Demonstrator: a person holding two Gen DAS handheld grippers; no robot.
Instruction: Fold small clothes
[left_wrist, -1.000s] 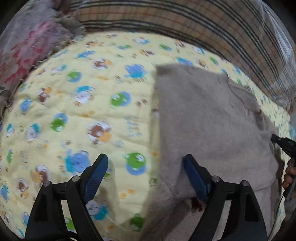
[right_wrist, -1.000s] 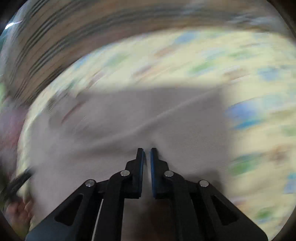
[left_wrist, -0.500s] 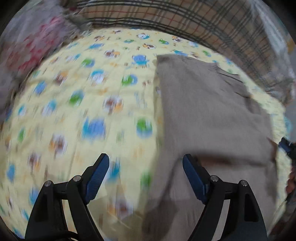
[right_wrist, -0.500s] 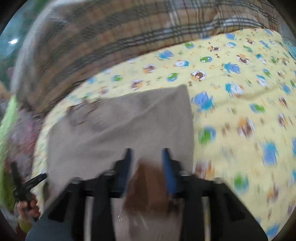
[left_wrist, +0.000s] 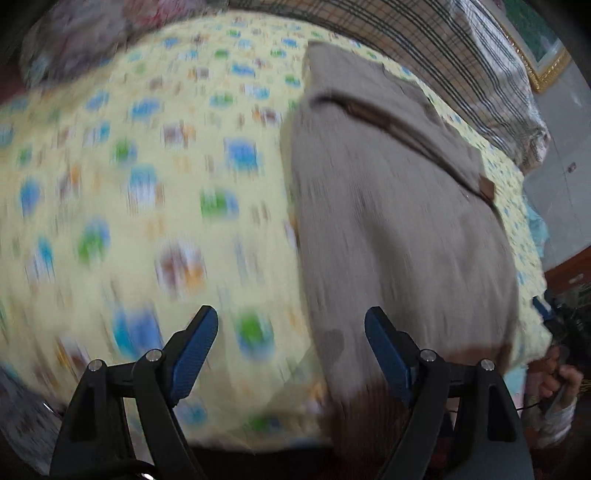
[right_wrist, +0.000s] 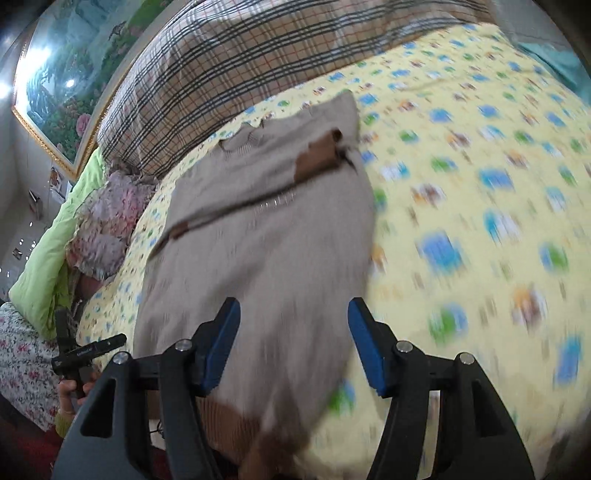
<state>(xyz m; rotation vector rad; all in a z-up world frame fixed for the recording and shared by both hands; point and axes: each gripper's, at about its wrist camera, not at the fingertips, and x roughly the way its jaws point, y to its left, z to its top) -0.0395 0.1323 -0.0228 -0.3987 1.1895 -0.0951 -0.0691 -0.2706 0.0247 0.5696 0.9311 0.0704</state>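
Note:
A beige knit sweater (left_wrist: 399, 206) with brown trim lies on the yellow cartoon-print quilt (left_wrist: 147, 184), its sleeves folded across the chest. It also shows in the right wrist view (right_wrist: 258, 240), with the brown hem toward the camera. My left gripper (left_wrist: 291, 332) is open and empty, above the quilt at the sweater's left edge near the hem. My right gripper (right_wrist: 293, 325) is open and empty, above the sweater's lower right part. Both views are motion-blurred.
A plaid blanket (right_wrist: 229, 70) lies along the far side of the bed. A pink floral cloth (right_wrist: 107, 221) and a green quilt (right_wrist: 48, 243) lie at the left. The bed's front edge is just under the grippers. A framed picture (right_wrist: 66, 81) hangs on the wall.
The right gripper opened from shut and let go of the sweater. Both grippers pulled back toward the bed's front edge, so more of the sweater and quilt shows.

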